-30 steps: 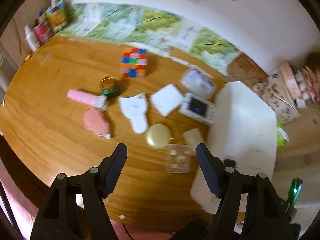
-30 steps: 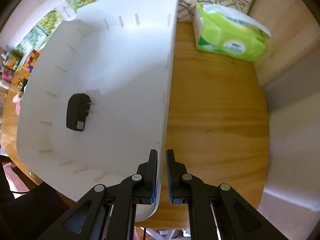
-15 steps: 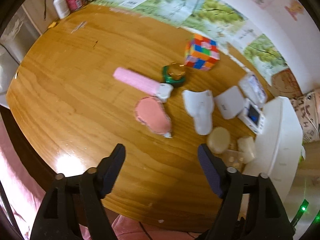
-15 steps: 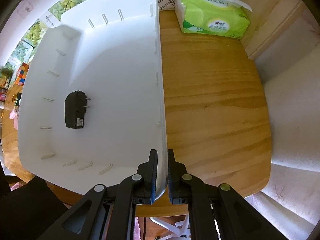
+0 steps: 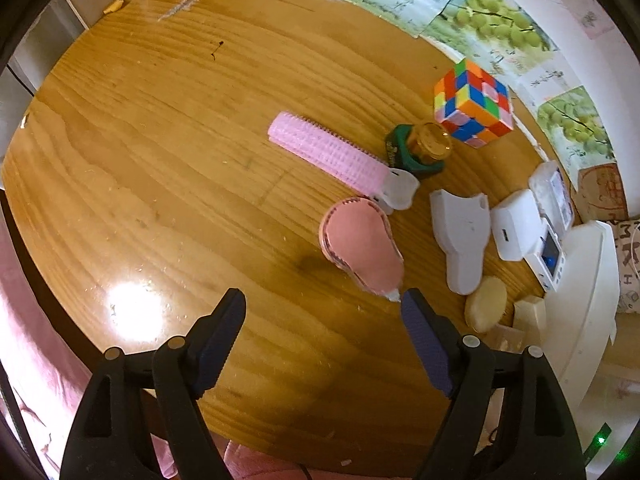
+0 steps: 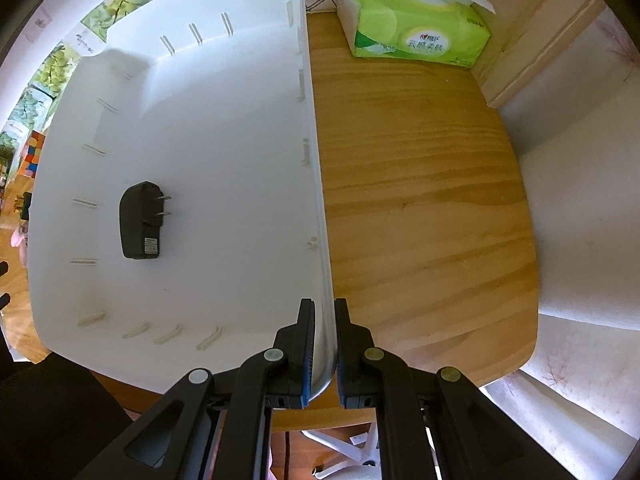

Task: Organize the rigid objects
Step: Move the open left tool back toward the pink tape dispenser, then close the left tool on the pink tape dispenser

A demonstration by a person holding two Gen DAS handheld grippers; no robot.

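White plastic bin (image 6: 200, 128), black charger (image 6: 141, 222) inside, rim clamped by right hand-held gripper (image 6: 322, 344); left hand-held gripper (image 5: 322, 334) wide, empty.

Warm bright light, glare patch on table (image 5: 132, 312), fisheye-bent dark corners, sharp focus
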